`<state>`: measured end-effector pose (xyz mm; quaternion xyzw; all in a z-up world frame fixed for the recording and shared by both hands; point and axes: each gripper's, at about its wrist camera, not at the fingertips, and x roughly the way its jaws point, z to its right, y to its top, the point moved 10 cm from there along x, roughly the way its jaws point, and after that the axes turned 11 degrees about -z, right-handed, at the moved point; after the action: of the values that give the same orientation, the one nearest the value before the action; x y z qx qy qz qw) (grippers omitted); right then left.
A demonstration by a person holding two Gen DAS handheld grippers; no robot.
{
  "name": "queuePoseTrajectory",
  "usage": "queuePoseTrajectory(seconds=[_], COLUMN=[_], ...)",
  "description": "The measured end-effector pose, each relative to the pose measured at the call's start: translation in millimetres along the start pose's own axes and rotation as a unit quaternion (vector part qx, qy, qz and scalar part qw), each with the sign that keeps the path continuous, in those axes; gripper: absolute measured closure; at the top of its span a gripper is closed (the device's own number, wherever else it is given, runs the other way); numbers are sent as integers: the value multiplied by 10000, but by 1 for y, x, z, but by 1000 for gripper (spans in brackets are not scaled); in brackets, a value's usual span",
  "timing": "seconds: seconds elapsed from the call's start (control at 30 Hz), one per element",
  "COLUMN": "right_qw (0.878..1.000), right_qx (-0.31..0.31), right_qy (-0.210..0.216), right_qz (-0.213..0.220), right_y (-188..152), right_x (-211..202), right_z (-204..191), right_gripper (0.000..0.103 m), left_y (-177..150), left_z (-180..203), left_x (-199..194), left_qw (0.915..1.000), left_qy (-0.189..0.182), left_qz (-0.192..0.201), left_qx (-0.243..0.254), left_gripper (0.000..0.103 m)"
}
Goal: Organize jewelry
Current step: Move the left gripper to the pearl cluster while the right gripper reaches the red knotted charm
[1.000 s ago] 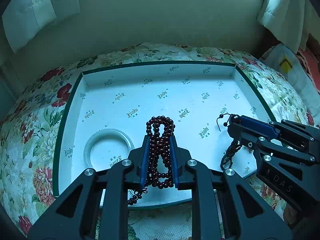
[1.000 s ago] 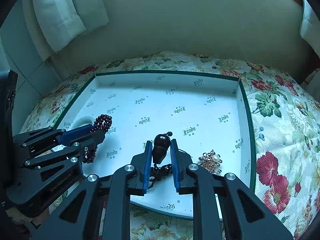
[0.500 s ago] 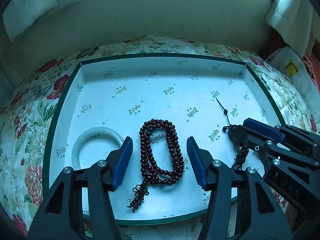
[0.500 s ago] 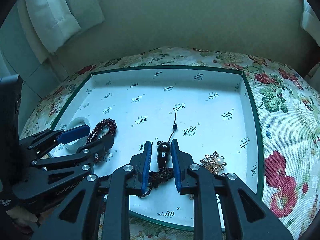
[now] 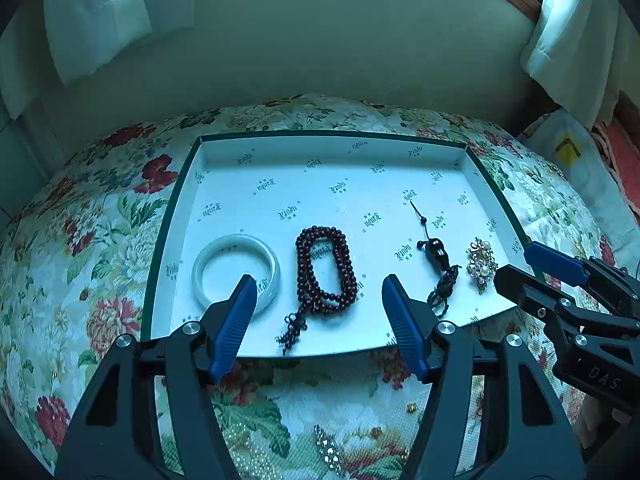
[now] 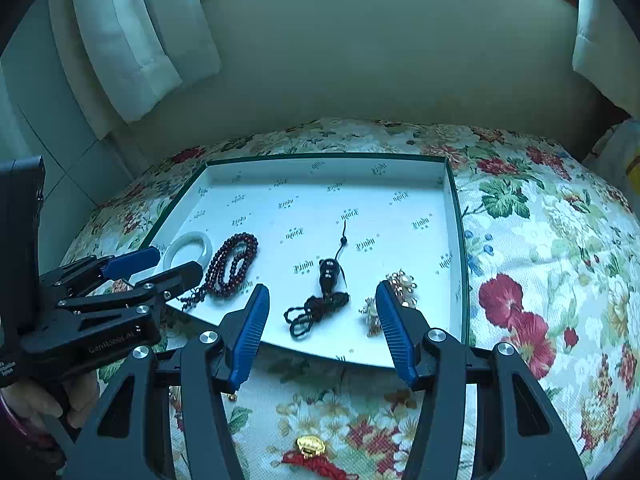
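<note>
A white tray [image 5: 280, 152] with a green rim lies on the floral cloth. In it, left to right: a pale jade bangle [image 5: 234, 272], a dark red bead bracelet [image 5: 325, 270], a black pendant on a knotted cord [image 5: 438, 254] and a gold pearl brooch [image 5: 482, 260]. My left gripper [image 5: 318, 318] is open and empty, drawn back above the tray's near edge before the beads. My right gripper [image 6: 320, 320] is open and empty, just before the black pendant [image 6: 329, 274]; the brooch [image 6: 402, 284] sits by its right finger. The beads [image 6: 232, 264] and bangle [image 6: 190, 244] show at left.
A gold and red charm [image 6: 310, 450] lies on the cloth in front of the tray, and a sparkly piece [image 5: 328, 446] and small gold bits [image 5: 410, 407] lie near the left gripper. A wall and curtains [image 6: 132, 32] stand behind the table.
Both grippers have opened, let go of the bead bracelet and the black pendant in the tray, and pulled back toward the tray's near edge.
</note>
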<state>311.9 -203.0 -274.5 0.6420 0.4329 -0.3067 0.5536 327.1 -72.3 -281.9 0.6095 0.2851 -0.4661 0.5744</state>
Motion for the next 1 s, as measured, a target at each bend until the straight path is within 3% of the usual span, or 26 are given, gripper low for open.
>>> queuePoseTrajectory(seconds=[0.5,0.8,1.0], right_qw=[9982,9974,9964], right_qx=[18,-89,-304], right_qy=[-49,-125,-430], right_qz=[-591,-704,-660], right_y=[-84,-96,-96], right_x=[13,22,22], right_z=[-7,-12,-13], right_gripper=[52,58,66], left_y=[-88,-114,-117], left_z=[-26,-35,-39], left_x=[-21,-19,-17], left_qw=[9990,9979,9977], left_qy=[173,237,252], left_qz=[-337,-495,-520], left_qx=[-249,-329,-359], left_gripper=[38,38,38])
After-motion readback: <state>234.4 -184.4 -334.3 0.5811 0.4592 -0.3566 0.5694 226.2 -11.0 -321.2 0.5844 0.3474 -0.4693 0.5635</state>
